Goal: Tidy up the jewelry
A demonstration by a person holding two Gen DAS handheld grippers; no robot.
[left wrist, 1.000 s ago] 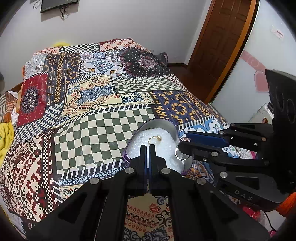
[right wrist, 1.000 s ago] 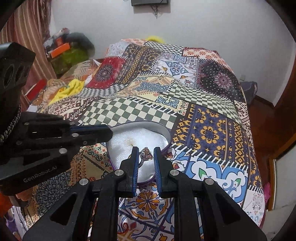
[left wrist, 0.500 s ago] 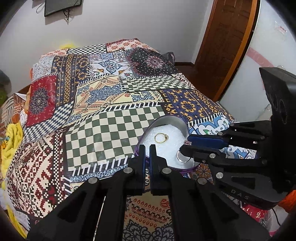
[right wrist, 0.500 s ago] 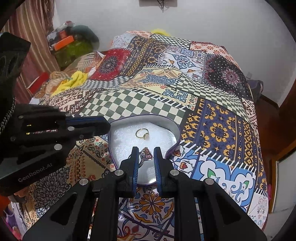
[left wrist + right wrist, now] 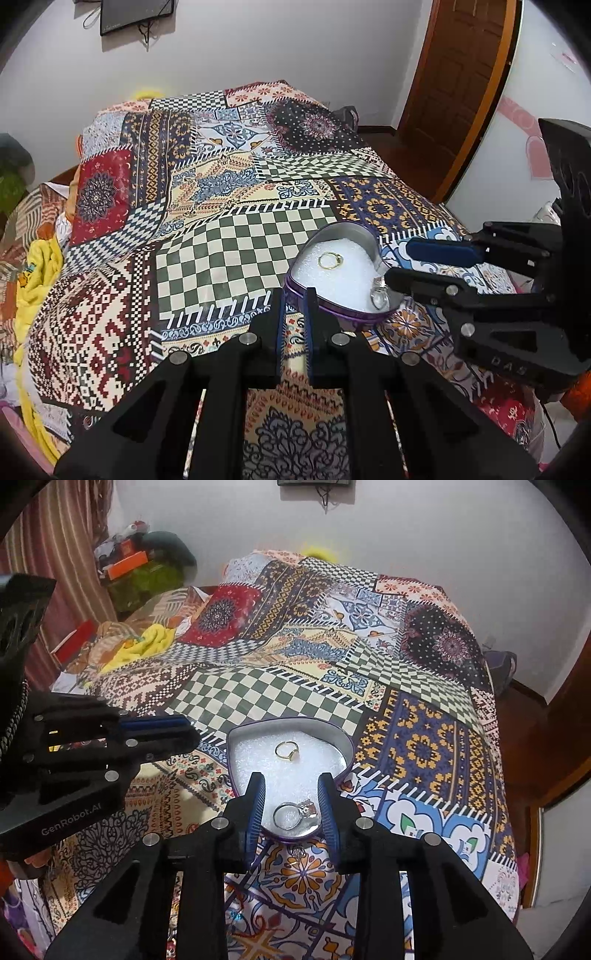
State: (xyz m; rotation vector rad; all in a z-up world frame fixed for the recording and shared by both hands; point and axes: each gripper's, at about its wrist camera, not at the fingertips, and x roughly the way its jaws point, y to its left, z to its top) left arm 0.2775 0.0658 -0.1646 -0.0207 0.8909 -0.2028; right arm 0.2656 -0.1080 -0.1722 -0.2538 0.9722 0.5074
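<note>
A heart-shaped purple tin [image 5: 343, 744] lined with white foam lies on the patchwork bedspread. A thin gold ring [image 5: 286, 749] lies at its far side, also in the left wrist view [image 5: 330, 260]. A silver ring with a stone [image 5: 295, 814] lies in its near tip, also in the left wrist view [image 5: 379, 295]. My right gripper [image 5: 291, 812] is open, its fingers either side of the silver ring, apart from it. My left gripper [image 5: 294, 325] is slightly open and empty, just short of the tin's [image 5: 325, 308] near rim. Another small ring [image 5: 298, 853] lies on the bedspread under the right gripper.
The bedspread [image 5: 221, 236] covers the bed. Yellow cloth [image 5: 37, 266] and clutter lie at the left side. A wooden door [image 5: 454, 85] stands at the back right. The bed's right edge drops to the floor [image 5: 524, 760].
My right gripper has opened and let go of the silver ring, which now lies in the tin. My left gripper has pulled back from the tin and opened slightly.
</note>
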